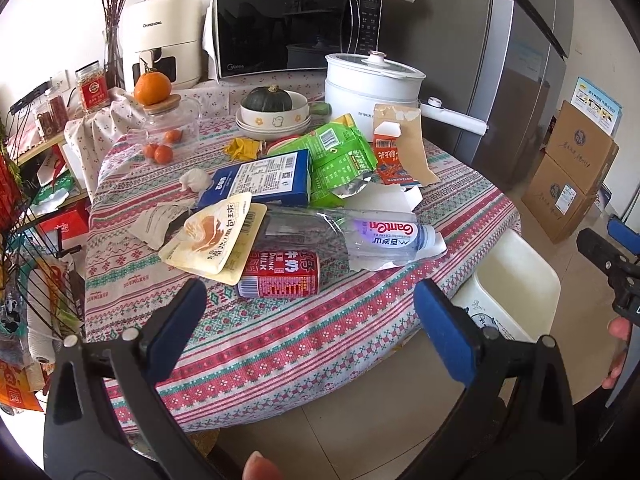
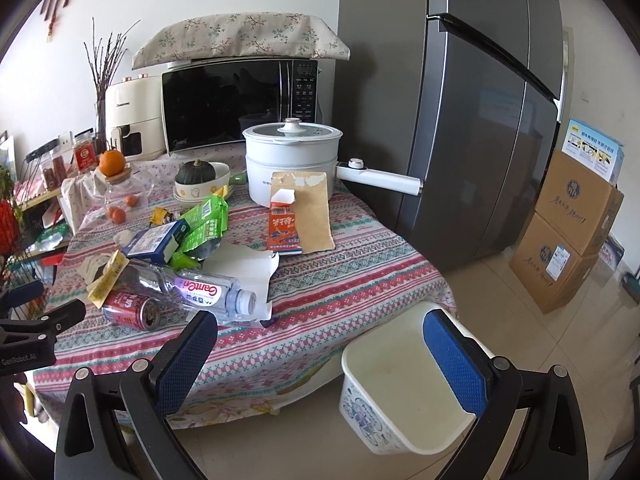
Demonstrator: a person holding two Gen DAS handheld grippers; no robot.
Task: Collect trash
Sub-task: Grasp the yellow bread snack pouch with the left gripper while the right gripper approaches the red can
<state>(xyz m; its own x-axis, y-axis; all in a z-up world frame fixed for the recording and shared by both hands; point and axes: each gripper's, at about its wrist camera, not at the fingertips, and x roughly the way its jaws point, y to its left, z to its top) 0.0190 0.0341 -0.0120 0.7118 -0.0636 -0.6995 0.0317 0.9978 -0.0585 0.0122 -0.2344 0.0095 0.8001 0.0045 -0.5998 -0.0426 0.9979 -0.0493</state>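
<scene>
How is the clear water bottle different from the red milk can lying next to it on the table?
The water bottle is see-through plastic with a purple and white label; the milk can is opaque red metal. The water bottle is longer and capped, while the milk can is short and shows an opened top toward the right wrist camera. The water bottle rests partly on white paper; the milk can lies on the tablecloth. Both lie on their sides.

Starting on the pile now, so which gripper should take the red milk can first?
Left, probably. The red milk can lies almost straight ahead of the open left gripper, at the pile's near edge. The right gripper, also open, faces the gap between table and white bin; the can sits off to its left.
</scene>
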